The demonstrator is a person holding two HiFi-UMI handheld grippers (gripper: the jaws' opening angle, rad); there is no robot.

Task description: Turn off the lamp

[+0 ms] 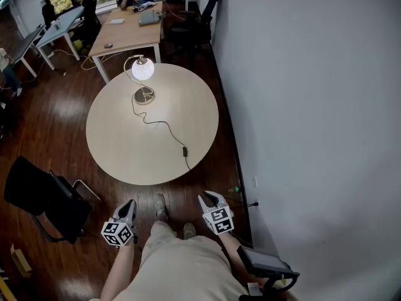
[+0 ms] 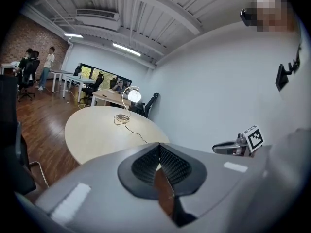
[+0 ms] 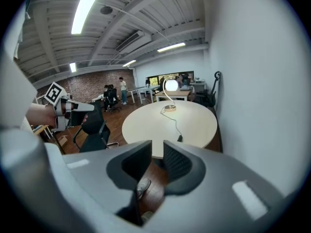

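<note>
The lamp (image 1: pixel 142 69) glows, its white globe on a curved stem over a round base (image 1: pixel 144 95) at the far side of the round beige table (image 1: pixel 119 149). Its black cord runs toward me to an inline switch (image 1: pixel 185 150) near the table's near edge. Both grippers hang below that edge, in front of my legs, well short of the lamp. My left gripper (image 1: pixel 130 204) is shut on nothing, its pads meeting in the left gripper view (image 2: pixel 158 149). The right gripper (image 1: pixel 207 199) stands slightly open with an empty gap (image 3: pixel 157 149). The lit lamp (image 3: pixel 171 85) and switch (image 3: pixel 180 138) lie ahead of it.
A black chair (image 1: pixel 44 199) stands left of me beside the table. A white wall (image 1: pixel 313 105) runs close along the right. Wooden desks (image 1: pixel 125 33) with seated people are at the back. A black device (image 1: pixel 266 265) sits low at my right.
</note>
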